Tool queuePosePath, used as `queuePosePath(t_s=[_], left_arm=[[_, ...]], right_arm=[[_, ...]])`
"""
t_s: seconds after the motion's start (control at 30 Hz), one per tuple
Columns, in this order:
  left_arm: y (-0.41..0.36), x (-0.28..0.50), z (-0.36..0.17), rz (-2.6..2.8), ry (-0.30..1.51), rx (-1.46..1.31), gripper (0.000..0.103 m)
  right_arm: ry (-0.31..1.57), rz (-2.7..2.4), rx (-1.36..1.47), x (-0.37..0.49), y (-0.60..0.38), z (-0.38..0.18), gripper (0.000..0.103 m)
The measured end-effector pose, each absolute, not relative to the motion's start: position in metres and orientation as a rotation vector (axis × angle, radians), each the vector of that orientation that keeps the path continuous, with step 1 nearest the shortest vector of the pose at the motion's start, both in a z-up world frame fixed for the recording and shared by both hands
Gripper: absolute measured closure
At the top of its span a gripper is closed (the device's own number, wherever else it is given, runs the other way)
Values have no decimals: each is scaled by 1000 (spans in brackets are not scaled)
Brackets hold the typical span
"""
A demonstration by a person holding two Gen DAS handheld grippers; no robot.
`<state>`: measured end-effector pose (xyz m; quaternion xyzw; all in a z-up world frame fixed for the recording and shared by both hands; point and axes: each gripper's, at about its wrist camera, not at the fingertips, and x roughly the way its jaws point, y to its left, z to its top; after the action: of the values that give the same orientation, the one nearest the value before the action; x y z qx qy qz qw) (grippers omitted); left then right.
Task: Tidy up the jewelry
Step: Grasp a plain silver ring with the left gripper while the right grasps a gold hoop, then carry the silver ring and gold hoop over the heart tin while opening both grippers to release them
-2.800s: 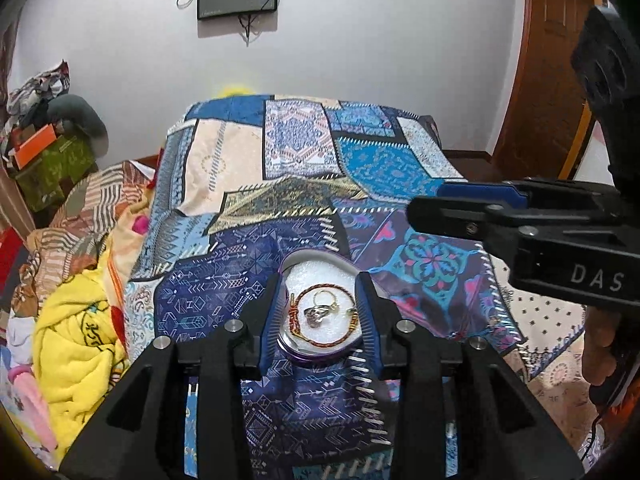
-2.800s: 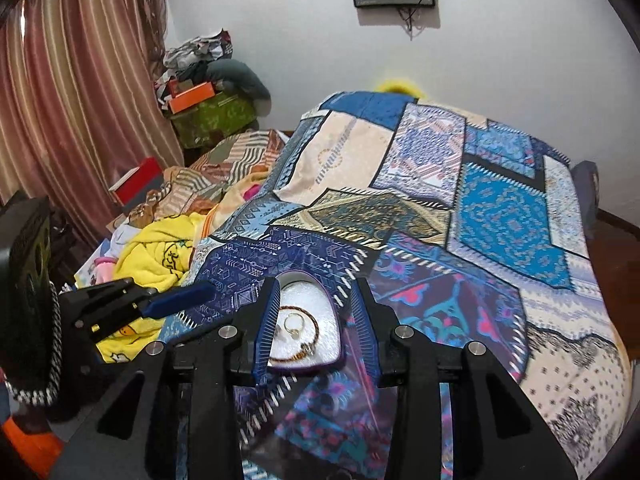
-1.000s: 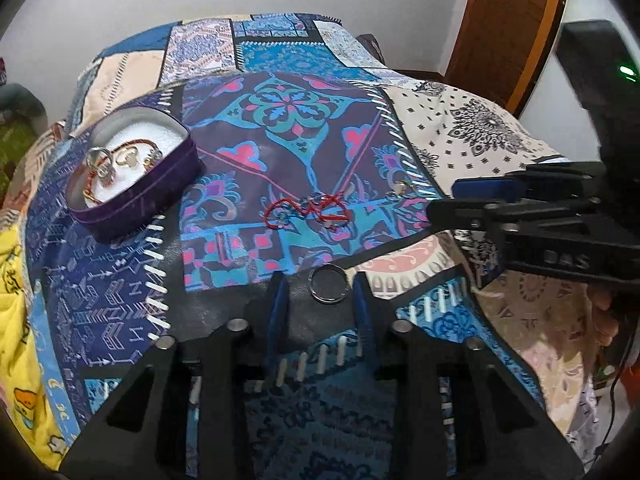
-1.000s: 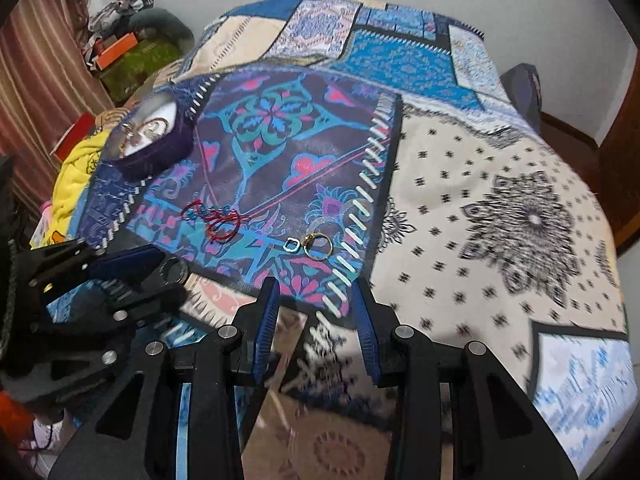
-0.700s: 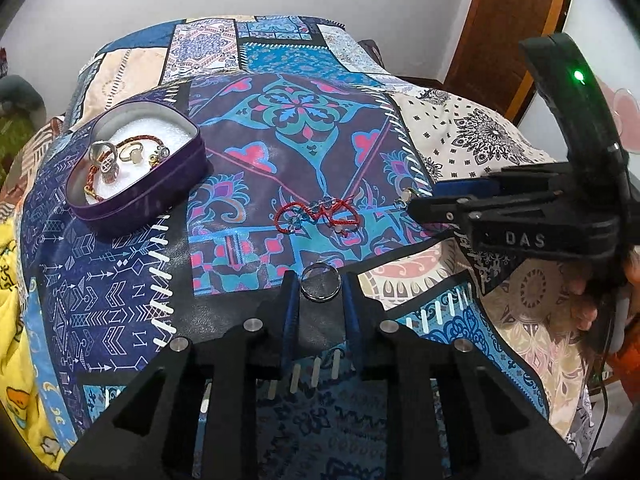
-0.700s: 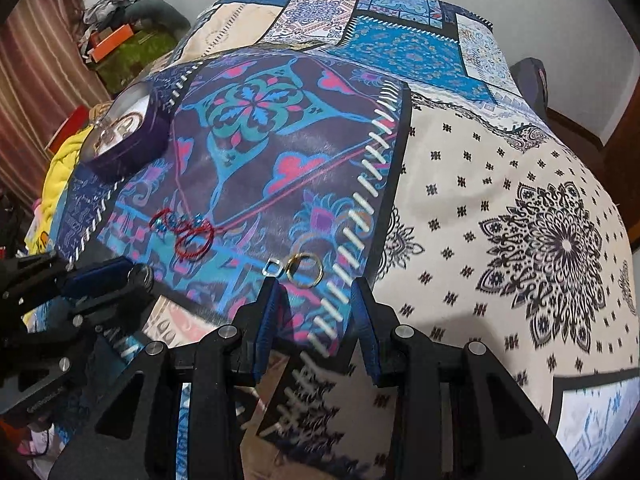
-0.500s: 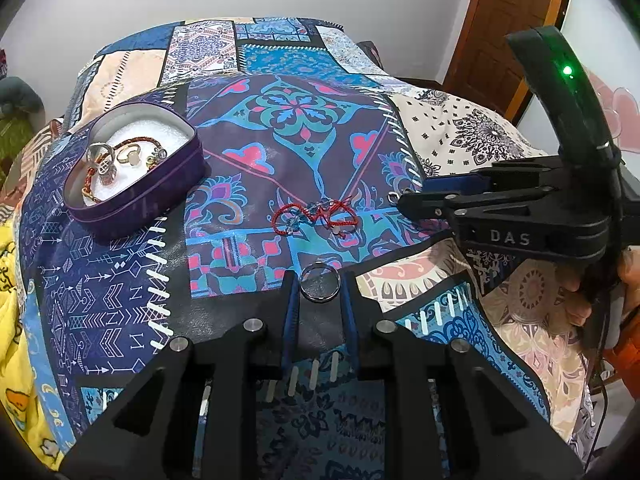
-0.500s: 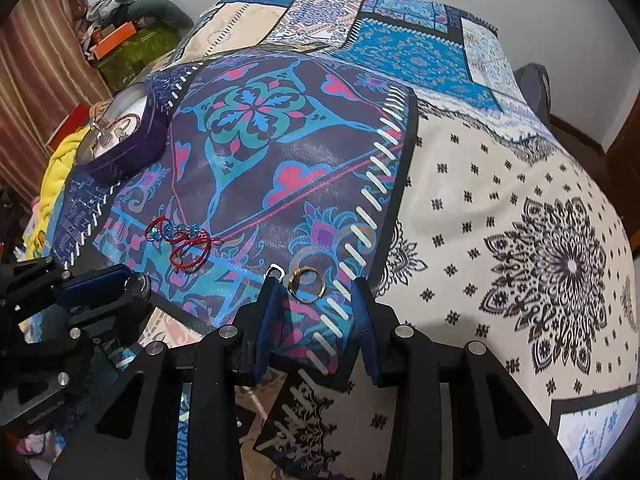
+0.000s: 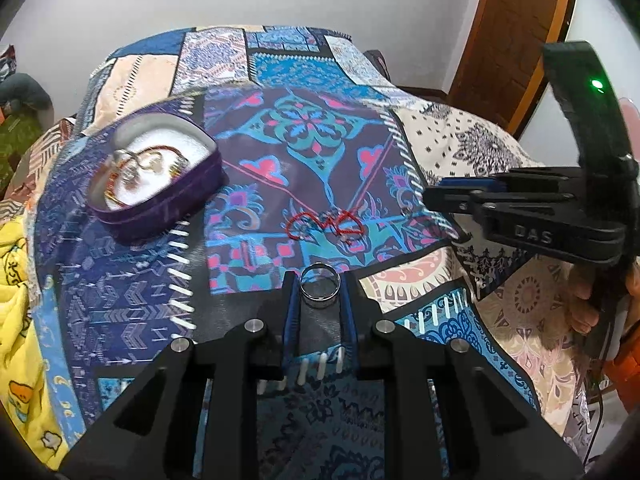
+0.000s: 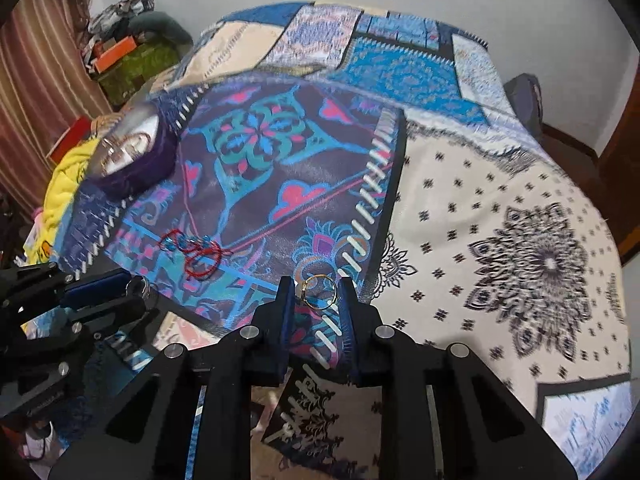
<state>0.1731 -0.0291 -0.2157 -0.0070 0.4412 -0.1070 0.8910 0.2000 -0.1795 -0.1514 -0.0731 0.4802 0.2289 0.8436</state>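
Note:
My left gripper (image 9: 320, 286) is shut on a silver ring (image 9: 320, 285), held just above the patterned bedspread (image 9: 304, 152). My right gripper (image 10: 316, 292) is shut on a gold ring (image 10: 318, 292) with a small setting, near the white-stitched seam. The left gripper with its silver ring also shows in the right wrist view (image 10: 138, 286). A red thread bracelet (image 9: 326, 224) with blue beads lies on the bedspread between the grippers and the tray; it also shows in the right wrist view (image 10: 196, 252). A purple heart-shaped tray (image 9: 160, 204) at left holds a bracelet and rings.
The bed's left edge drops to a yellow cloth (image 9: 16, 312) and piled clothes. A wooden door (image 9: 512, 40) stands at right. A white wall lies behind the bed. My right gripper's body (image 9: 540, 216) spans the right side of the left wrist view.
Both grippers left the tray and moved down the bed. The left jaws closed on the silver ring. The right jaws closed on the gold ring. Both rings are now lifted slightly.

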Motion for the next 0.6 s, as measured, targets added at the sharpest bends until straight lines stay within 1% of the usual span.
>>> queuePosePath(t_s=[0.6], left_arm=[[11,165,-148,-107,752,-40,83]], right_arm=[[811,568,-108,183,-150,-75,83]])
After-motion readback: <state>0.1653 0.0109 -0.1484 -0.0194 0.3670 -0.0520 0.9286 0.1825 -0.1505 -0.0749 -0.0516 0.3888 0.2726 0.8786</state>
